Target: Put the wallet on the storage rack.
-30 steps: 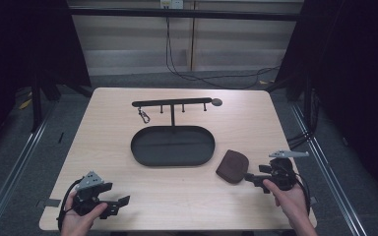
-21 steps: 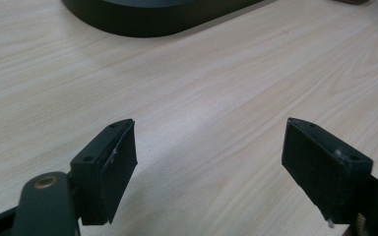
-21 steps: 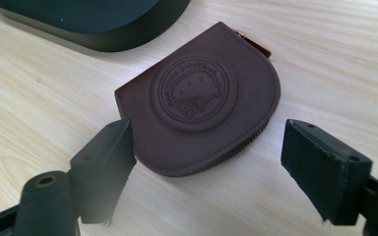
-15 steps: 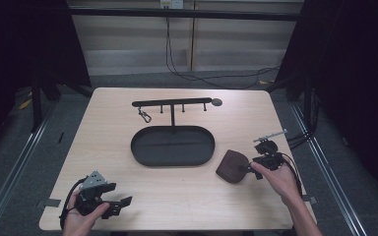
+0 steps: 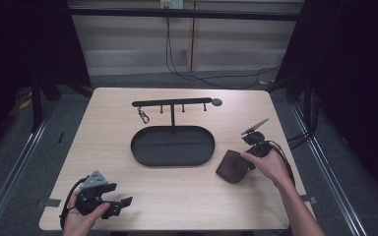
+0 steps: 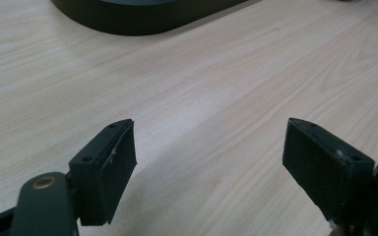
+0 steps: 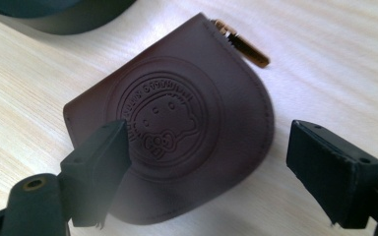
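A dark brown leather coin pouch lies flat on the table right of the tray, with an embossed round cartoon stamp and a brass zip end. My right gripper hangs just over the pouch, open, its jaws wide apart on either side of the pouch's near edge. My left gripper rests near the table's front left edge, open, with only bare wood between its jaws.
A black oval tray sits mid-table. Behind it stands a black hook rack with a small metal clasp hanging at its left. The light wooden table is ringed by dark floor and rails.
My right gripper has moved forward and left from the table's right front edge up to the pouch. The left gripper has stayed in place.
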Demonstrator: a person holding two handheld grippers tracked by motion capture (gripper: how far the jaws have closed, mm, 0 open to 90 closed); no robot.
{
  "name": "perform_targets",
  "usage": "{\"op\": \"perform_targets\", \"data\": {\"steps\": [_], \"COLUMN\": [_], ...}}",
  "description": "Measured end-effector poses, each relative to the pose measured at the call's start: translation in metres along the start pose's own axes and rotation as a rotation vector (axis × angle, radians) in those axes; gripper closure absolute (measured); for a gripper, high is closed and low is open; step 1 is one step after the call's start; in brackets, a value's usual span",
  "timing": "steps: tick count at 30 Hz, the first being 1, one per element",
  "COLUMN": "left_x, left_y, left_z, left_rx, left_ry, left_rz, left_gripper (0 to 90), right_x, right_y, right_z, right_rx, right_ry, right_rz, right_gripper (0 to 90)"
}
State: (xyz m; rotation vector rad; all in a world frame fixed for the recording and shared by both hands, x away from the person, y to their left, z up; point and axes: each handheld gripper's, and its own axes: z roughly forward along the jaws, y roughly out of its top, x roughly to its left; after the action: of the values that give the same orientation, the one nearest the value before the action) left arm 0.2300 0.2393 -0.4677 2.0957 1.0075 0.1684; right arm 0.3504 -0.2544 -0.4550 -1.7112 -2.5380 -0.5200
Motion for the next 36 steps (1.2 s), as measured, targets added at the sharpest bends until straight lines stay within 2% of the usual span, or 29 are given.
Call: {"op": "perform_targets", "data": {"steps": [3,13,16,17,19,20,21,23,25,28,29,36], "left_x": [0.0,-0.001,0.0,0.0,0.0,0.001,0.001,0.001,0.001,0.002,0.002,0.0], "left_y": [0.001,0.001,0.001,0.001,0.001,0.002,0.002,0.002,0.001,0.0,0.001,0.0], "left_z": [0.0,-0.001,-0.001,-0.001,0.0,0.0,0.0,-0.001,-0.002,-0.003,-0.003,-0.002], "left_rx": [0.005,0.008,0.007,0.006,0.004,0.007,0.007,0.003,0.001,0.001,-0.001,0.009], "left_ry": [-0.003,-0.003,-0.006,-0.005,-0.009,-0.009,-0.01,-0.009,-0.006,-0.007,-0.002,0.005], "left_rz": [0.011,0.025,0.022,0.021,0.018,0.017,0.017,0.022,0.022,0.017,0.01,0.022], "left_gripper": [20.4,20.4,20.4,20.4,20.4,20.4,20.4,20.4,20.4,20.4,20.4,20.4], "right_x": [-0.002,-0.004,-0.006,-0.011,-0.012,-0.011,-0.011,-0.011,-0.012,-0.012,-0.013,-0.007], "right_y": [0.003,0.006,0.007,0.007,0.007,0.008,0.01,0.014,0.014,0.014,0.015,0.019], "right_z": [0.009,0.016,0.017,0.019,0.02,0.02,0.019,0.02,0.02,0.017,0.012,0.008], "right_rx": [0.051,0.081,0.087,0.097,0.093,0.103,0.108,0.131,0.131,0.13,0.118,0.131], "right_ry": [0.011,0.028,0.048,0.084,0.093,0.087,0.111,0.119,0.122,0.113,0.094,0.045], "right_rz": [0.008,0.024,0.028,0.053,0.055,0.057,0.058,0.062,0.066,0.069,0.082,0.078], "right_gripper": [14.2,12.9,13.4,12.8,13.0,15.0,18.8,20.1,21.5,25.3,33.9,39.9]}}
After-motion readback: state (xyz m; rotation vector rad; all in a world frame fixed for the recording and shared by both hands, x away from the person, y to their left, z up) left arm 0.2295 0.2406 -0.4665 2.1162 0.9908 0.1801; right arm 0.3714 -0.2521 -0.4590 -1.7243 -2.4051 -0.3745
